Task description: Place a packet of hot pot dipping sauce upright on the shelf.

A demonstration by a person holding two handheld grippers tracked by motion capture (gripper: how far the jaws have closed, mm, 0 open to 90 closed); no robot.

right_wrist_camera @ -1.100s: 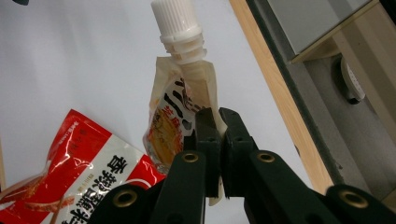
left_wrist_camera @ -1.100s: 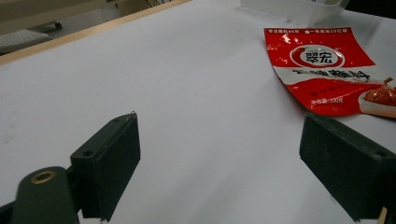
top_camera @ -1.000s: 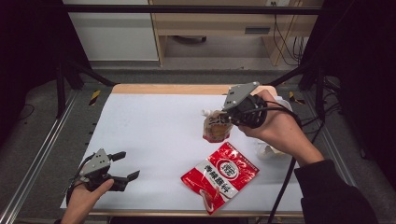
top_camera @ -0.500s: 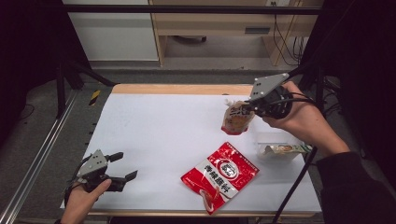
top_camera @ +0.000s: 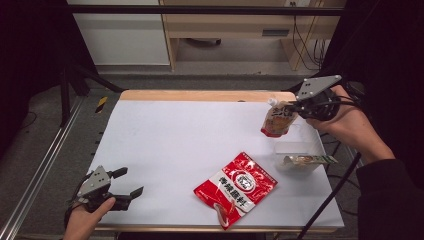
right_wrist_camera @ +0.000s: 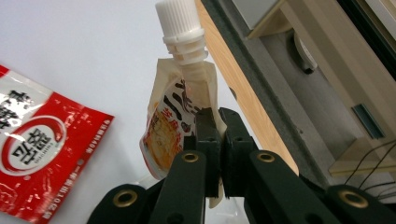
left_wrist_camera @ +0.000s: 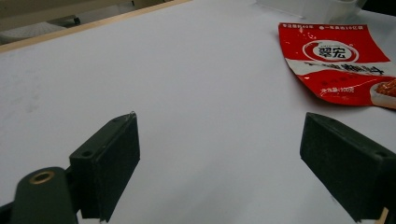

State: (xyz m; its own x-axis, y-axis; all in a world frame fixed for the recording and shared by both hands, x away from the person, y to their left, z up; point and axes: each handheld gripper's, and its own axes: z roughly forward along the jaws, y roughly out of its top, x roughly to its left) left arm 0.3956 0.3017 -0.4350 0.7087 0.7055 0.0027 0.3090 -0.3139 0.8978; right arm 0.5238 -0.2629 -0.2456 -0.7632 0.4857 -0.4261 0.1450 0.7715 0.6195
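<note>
White tabletop, wooden far edge, dark room all round. Right gripper (top_camera: pixel 292 107) pinches the spout pouch (top_camera: pixel 276 120) by its side seam, jaws pressed tight on the film, and the pouch hangs clear above the table's far right corner. It looks light, soft and floppy, probably slick too; the stiffer neck under the white cap (right_wrist_camera: pixel 179 19) seems the surer hold. Below sit a clear tray (top_camera: pixel 296 147) and a flat packet (top_camera: pixel 306 161), near enough to snag. Red sachet (top_camera: pixel 236 188) lies mid-table. Left gripper (top_camera: pixel 125 182) rests at the near left corner, jaws spread, empty.
</note>
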